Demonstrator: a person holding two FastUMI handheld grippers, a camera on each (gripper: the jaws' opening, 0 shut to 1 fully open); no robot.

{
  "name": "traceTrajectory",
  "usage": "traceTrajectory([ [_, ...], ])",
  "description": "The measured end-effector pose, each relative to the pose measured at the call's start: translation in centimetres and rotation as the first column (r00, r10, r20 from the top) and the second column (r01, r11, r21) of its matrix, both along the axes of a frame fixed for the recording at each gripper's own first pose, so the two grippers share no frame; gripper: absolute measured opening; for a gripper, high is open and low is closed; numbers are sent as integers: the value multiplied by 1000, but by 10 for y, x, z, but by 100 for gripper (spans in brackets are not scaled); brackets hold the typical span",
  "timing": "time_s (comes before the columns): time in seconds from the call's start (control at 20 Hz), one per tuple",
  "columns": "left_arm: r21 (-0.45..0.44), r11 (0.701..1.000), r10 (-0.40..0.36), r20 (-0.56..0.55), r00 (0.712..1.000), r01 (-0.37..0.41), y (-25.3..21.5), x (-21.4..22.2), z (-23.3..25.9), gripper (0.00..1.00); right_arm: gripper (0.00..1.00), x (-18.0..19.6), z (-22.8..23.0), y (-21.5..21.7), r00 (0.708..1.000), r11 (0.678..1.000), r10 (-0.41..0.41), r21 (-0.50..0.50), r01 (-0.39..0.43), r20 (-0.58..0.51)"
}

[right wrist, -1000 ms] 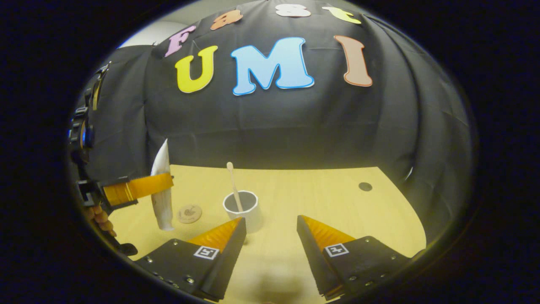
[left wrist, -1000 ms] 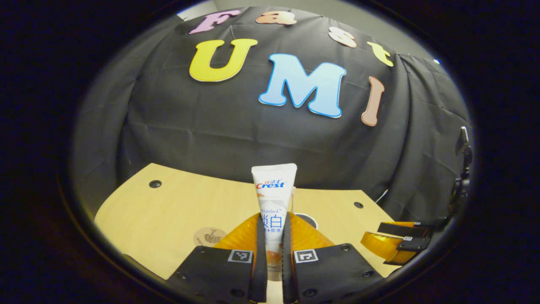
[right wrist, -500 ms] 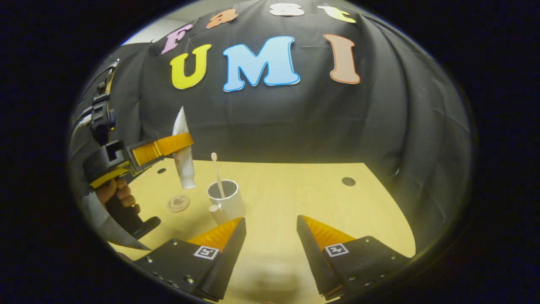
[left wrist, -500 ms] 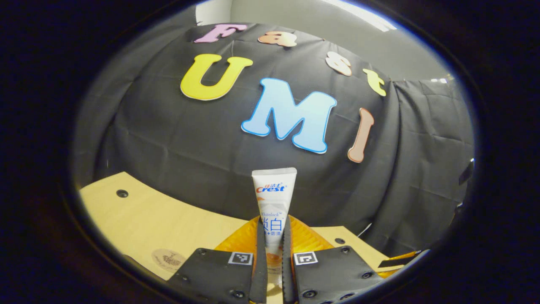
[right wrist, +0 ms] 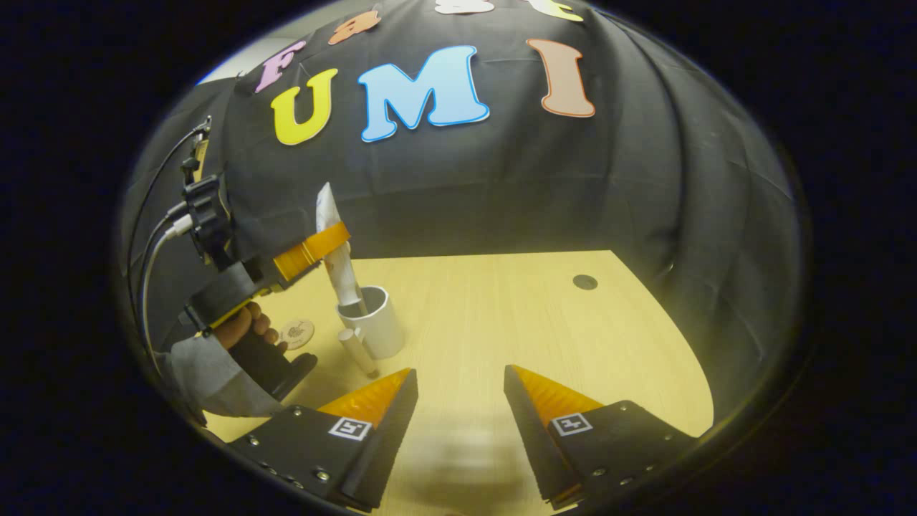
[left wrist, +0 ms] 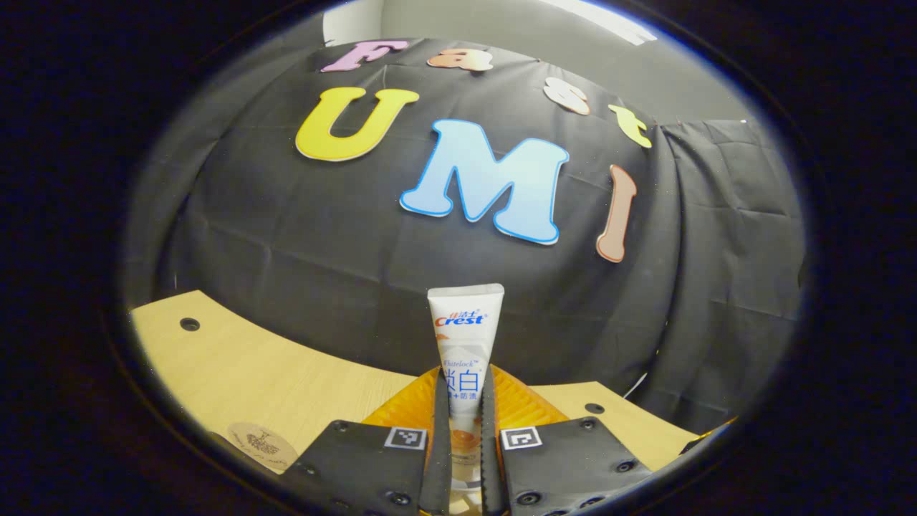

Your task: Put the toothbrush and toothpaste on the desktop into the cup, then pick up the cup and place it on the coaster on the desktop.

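Now dipping the toothpaste [right wrist: 337, 251], clamped in the left gripper [right wrist: 309, 252], into the cup [right wrist: 371, 320]; a second ago hanging off beside it. Right gripper [right wrist: 458, 401] hovering wide open, gripping nothing. Coaster [left wrist: 259, 443] sliding lower-left.

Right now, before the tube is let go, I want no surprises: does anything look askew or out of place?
One thing: a small pale cylinder lies on the desktop against the cup; I cannot tell what it is. The toothpaste, in the left tongs, leans into the cup.

Your surroundings: black cloth wall [right wrist: 501, 186], grey wall [left wrist: 516, 29] above it, dark round holes [right wrist: 584, 282] in desktop
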State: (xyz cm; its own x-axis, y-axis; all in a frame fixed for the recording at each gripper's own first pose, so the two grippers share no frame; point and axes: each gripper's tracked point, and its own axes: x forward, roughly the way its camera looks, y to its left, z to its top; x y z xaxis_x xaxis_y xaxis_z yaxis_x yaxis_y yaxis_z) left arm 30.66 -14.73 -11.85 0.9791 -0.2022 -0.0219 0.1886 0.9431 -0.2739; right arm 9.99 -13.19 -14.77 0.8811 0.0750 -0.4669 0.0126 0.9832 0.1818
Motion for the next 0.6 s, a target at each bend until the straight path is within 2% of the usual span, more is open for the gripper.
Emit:
traceTrajectory([
  [0.05,18,1000,-3,-14,1000,4,-2,3,-9,25,73,0,0,1,1000,1000,1,1,-1,-2],
  [0.2,28,999,-31,-35,999,32,-8,3,-19,28,76,0,-3,4,1000,1000,6,-2,-6,-13],
  [0.3,4,999,-43,-47,998,44,-8,2,-19,36,73,0,-5,5,1000,1000,9,-4,-9,-23],
  [0.4,-6,1000,-28,-60,998,27,-1,-1,-24,43,76,0,-6,6,1000,1000,6,-6,-6,-29],
  [0.45,-10,1000,-22,-56,998,21,2,-3,-23,53,73,1,-6,7,1000,1000,4,-4,-4,-31],
  [0.5,-20,999,-31,-50,998,30,3,-3,-19,57,73,2,-5,9,1000,1000,3,2,-3,-31],
  [0.6,-12,1000,-26,-39,999,25,7,-5,-15,77,76,4,-5,14,999,1000,4,13,-3,-32],
])
